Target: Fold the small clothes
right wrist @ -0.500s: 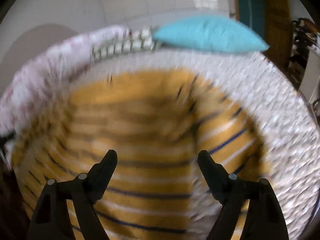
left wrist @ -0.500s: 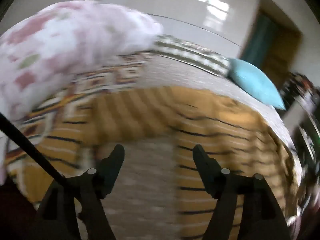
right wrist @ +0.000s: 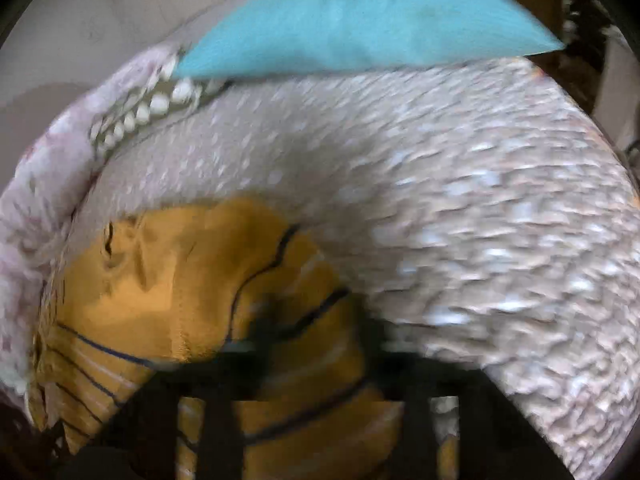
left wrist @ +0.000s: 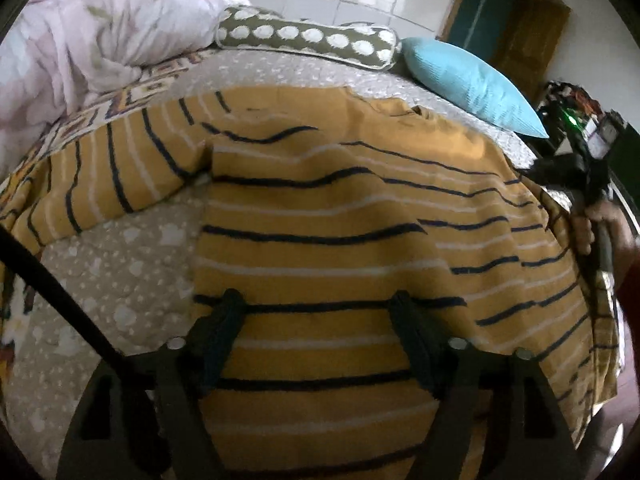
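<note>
Along the bottom edge of the left wrist view, the left gripper (left wrist: 316, 320) hangs with its fingers spread wide, nothing between them, just above the lower hem area of the striped shirt (left wrist: 320, 240). That mustard shirt with navy and white stripes lies spread over the dotted bedspread (left wrist: 120, 280), filling the middle of the frame, one sleeve reaching toward the left edge. At the right edge, a hand (left wrist: 584, 232) grips the other tool by the shirt's far side.

At the bottom of the right wrist view, the right gripper (right wrist: 316, 340) is blurred; whether its fingers pinch the cloth I cannot tell, though fabric lies between them.

Judging by its wrinkles, the shirt is light, limp knit that will sag and drag, so it is best taken at a shoulder seam or hem corner, both layers together.

Farther up sit a spotted bolster (left wrist: 308, 36), a blue pillow (left wrist: 468, 80) and, upper left, a floral quilt (left wrist: 100, 32).
</note>
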A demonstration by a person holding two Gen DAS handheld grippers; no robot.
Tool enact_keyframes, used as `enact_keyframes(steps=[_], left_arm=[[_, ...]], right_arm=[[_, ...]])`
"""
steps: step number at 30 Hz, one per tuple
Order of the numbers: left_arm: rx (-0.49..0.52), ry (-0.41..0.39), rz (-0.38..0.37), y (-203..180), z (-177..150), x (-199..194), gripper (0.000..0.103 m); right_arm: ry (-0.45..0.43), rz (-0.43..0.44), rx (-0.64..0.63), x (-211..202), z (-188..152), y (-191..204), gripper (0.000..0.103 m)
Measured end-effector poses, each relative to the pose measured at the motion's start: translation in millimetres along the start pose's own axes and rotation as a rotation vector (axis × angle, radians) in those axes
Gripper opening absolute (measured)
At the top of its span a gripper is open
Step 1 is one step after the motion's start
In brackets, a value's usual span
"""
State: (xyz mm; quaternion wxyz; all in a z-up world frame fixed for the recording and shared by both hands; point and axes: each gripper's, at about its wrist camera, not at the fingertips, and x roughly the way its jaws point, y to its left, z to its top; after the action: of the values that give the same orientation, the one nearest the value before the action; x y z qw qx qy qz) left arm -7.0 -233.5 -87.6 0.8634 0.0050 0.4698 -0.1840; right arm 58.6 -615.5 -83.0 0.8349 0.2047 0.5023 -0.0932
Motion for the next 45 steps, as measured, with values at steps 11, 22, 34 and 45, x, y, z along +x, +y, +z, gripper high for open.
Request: enact_keyframes(steps=[11, 22, 34, 45], left_arm=[[0.095, -0.041, 0.01, -11.0, -16.0, -8.0, 0.087], [0.034, -0.034, 0.016, -12.3, -22.5, -45.7, 0.088], [0.037, -0.169, -0.01, -21.3, -50.1, -139.3, 0.088], [0.026, -0.104, -0.035, -17.8, -60.6, -132.5, 0.088]], right_arm=[[-0.189, -0.153, 0.109, -55.5, 6.5, 1.8, 0.002], [-0.252, 0.119, 0.076, -162.0, -153.7, 2.2, 0.026], [-0.205, 0.039, 0.23, -208.6, -251.3, -84.1, 0.059], [-0.264, 0.046, -0.113, -203.7, -336.2, -2.4, 0.062]])
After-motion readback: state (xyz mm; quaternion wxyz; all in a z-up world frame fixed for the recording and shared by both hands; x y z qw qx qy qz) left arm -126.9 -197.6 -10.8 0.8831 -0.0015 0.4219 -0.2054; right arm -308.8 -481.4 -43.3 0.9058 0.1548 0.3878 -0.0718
